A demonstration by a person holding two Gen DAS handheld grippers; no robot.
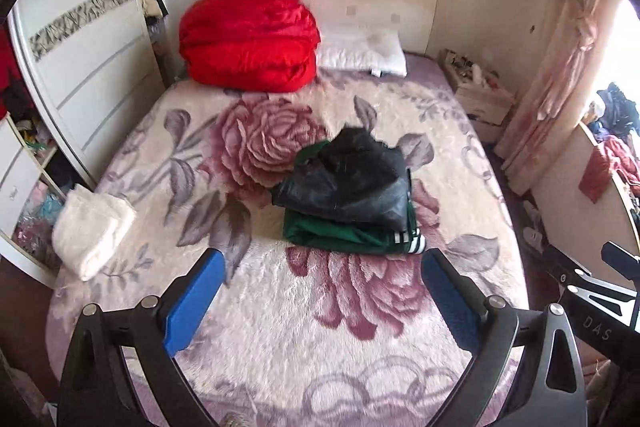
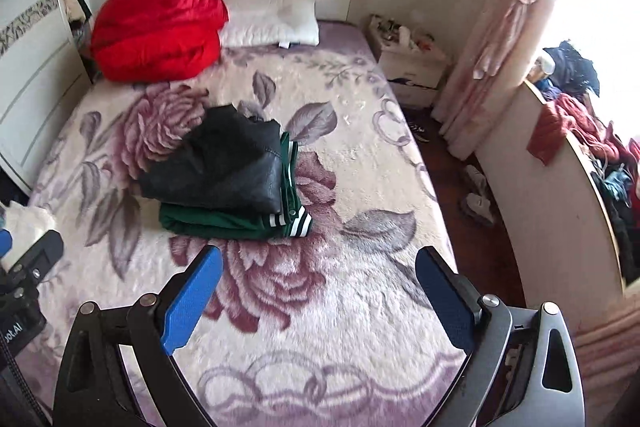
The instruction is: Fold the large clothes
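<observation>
A folded black leather jacket (image 1: 346, 181) lies on top of a folded green garment with white-striped cuffs (image 1: 340, 237) in the middle of the floral bed blanket (image 1: 280, 327). The stack also shows in the right wrist view, black jacket (image 2: 220, 163) over green garment (image 2: 224, 221). My left gripper (image 1: 322, 267) is open and empty, above the blanket just in front of the stack. My right gripper (image 2: 318, 265) is open and empty, in front of and to the right of the stack.
A red quilt (image 1: 248, 35) and a white pillow (image 1: 360, 53) lie at the headboard. A folded white fluffy item (image 1: 92, 229) sits at the bed's left edge. A wardrobe (image 1: 72, 59) stands left. A nightstand (image 2: 412, 67), curtain (image 2: 492, 27) and a clothes-laden counter (image 2: 560, 179) stand right.
</observation>
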